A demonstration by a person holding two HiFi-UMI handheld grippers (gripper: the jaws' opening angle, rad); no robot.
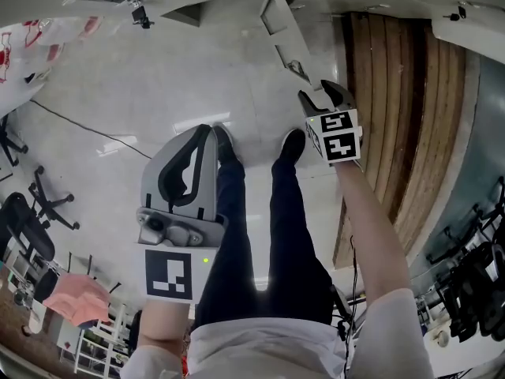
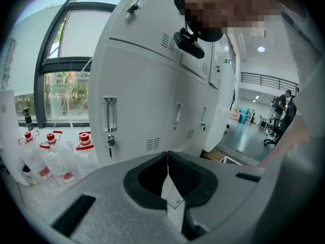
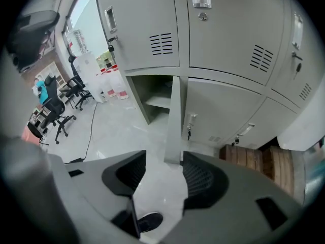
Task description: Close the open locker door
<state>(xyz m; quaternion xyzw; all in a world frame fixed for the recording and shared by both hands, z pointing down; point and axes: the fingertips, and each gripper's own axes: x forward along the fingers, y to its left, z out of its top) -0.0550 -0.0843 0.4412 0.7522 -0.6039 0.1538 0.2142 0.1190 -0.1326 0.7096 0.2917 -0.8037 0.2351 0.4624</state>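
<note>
Grey shiny floor (image 1: 142,77) fills the head view, with the person's dark legs (image 1: 296,235) standing on it. The left claw (image 1: 207,133) sits low at the left. The right claw (image 1: 325,95) reaches out by the thin edge of the open locker door (image 1: 282,30). It may be just short of it, but that is hard to tell.

In the left gripper view, the left claw is pressed together with nothing in it. Pale lockers (image 2: 147,95) stand ahead.

In the right gripper view, the right claw is wide apart and empty. The door stands edge-on just past the gap, beside the open locker box (image 3: 152,98).
</note>
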